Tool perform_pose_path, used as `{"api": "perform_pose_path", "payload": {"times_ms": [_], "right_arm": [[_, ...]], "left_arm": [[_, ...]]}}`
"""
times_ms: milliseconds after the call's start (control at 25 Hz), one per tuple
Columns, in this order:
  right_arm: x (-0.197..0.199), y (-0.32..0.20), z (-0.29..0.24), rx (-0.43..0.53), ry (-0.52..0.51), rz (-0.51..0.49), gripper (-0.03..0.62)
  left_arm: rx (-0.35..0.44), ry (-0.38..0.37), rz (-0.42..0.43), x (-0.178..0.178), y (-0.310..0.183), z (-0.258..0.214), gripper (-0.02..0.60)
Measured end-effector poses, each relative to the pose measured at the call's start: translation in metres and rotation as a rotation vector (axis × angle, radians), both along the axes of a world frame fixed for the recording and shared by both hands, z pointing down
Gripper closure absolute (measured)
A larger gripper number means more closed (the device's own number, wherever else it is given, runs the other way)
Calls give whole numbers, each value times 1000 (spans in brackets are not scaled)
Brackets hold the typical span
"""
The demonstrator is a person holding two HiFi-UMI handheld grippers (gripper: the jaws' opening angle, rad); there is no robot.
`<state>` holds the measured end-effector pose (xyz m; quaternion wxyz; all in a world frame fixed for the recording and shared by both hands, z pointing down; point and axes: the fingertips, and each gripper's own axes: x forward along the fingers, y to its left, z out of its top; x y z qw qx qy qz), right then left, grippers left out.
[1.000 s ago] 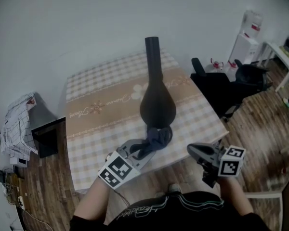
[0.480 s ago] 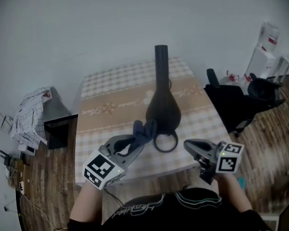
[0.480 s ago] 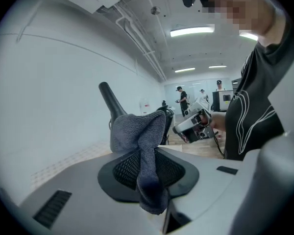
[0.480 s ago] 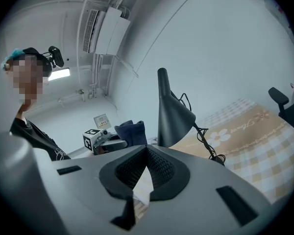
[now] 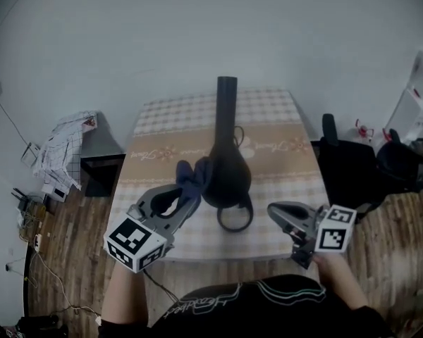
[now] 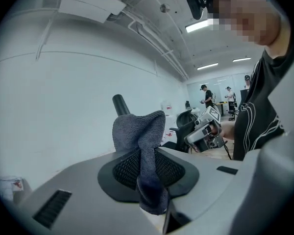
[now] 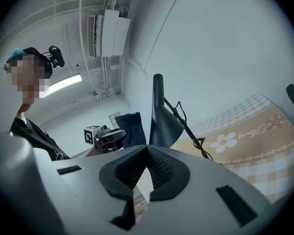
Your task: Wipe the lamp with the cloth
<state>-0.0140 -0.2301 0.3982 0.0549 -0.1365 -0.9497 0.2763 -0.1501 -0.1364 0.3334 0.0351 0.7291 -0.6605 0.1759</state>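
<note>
Your left gripper has its fingers clamped on the dark blue cloth. The cloth bunches up above the pads. It sits against the left side of the lamp, at the lamp's wide body.

The black lamp stands upright near the middle of the checked table, with its narrow neck pointing up. A ring-shaped part lies on the table at the lamp's near side, between the two grippers. A cable runs down along the lamp to the table.

Your right gripper is off the near right of the lamp, fingers together with nothing between them.

A black chair stands right of the table. A heap of checked fabric lies to the left.
</note>
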Motion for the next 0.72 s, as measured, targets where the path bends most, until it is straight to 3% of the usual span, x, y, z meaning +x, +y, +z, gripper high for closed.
{"api": "perform_pose_path", "payload": {"times_ms": [360,720], "right_arm": [[19,-17,12,6,-10,-116,583],[21,-56,-2,3,-44,-218,583]], "left_arm": [[26,-144,-128,16,-18,-39,509],[28,-318,-217,20,-75,-98,509]]}}
